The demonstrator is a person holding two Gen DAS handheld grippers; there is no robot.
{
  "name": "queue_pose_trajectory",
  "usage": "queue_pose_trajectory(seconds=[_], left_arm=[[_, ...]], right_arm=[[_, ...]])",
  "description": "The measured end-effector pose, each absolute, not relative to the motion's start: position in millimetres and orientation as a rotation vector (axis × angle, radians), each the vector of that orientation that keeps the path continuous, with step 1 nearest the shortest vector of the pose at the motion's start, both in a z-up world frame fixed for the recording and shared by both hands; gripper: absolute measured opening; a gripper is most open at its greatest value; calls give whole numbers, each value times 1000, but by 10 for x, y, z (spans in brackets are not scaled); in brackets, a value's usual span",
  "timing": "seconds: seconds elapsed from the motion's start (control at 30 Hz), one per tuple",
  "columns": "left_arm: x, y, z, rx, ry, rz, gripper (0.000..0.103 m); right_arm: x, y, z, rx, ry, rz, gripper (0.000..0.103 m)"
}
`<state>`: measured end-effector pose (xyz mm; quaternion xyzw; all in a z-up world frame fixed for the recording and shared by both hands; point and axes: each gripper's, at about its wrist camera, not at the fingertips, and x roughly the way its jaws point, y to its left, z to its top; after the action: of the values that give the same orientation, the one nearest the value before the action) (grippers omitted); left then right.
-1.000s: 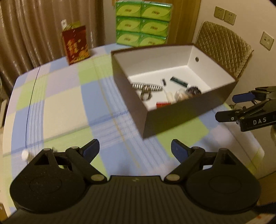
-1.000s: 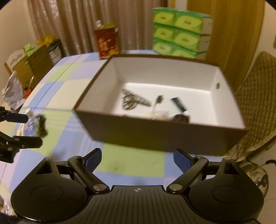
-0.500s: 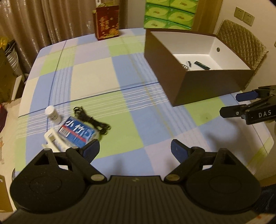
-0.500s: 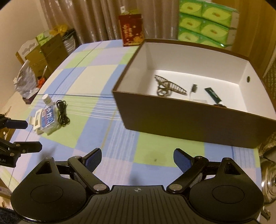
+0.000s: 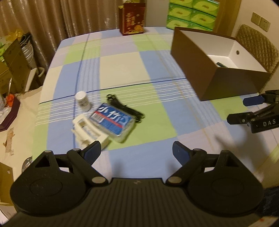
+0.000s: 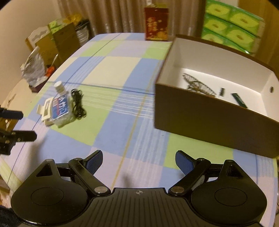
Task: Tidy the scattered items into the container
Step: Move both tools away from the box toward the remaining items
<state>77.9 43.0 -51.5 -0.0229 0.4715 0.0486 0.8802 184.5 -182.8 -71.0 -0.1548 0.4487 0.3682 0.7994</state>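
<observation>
A brown box [image 5: 209,69] with a white inside stands on the checked tablecloth at the right; it also shows in the right wrist view [image 6: 209,118], holding several small items. On the cloth lie a blue tissue pack [image 5: 113,122], a white plastic piece [image 5: 87,132], a small white bottle [image 5: 82,101] and a black cable [image 5: 125,109]. My left gripper [image 5: 136,153] is open and empty, just short of the white piece. My right gripper [image 6: 138,160] is open and empty over the cloth, in front of the box.
A red gift box [image 5: 132,19] and stacked green tissue packs [image 5: 191,14] stand at the table's far edge. A quilted chair [image 5: 258,45] is behind the box. Cardboard boxes and clutter [image 6: 52,43] sit left of the table.
Both grippers have pulled back and swung left, away from the box. The scattered items have come into view and now lie closer to my left gripper. Both stay open.
</observation>
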Motion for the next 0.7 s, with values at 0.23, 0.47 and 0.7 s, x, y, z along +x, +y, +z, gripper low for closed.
queue_pose_trajectory(seconds=[0.23, 0.47, 0.7], left_arm=[[757, 763, -625, -86, 997, 183, 77], [901, 1051, -801, -128, 1002, 288, 67], [1119, 1197, -925, -179, 1004, 340, 65]], right_arm=[[1786, -1464, -868, -373, 976, 867, 88], [1932, -1025, -975, -389, 962, 919, 88], [2076, -638, -1019, -417, 946, 964, 88]])
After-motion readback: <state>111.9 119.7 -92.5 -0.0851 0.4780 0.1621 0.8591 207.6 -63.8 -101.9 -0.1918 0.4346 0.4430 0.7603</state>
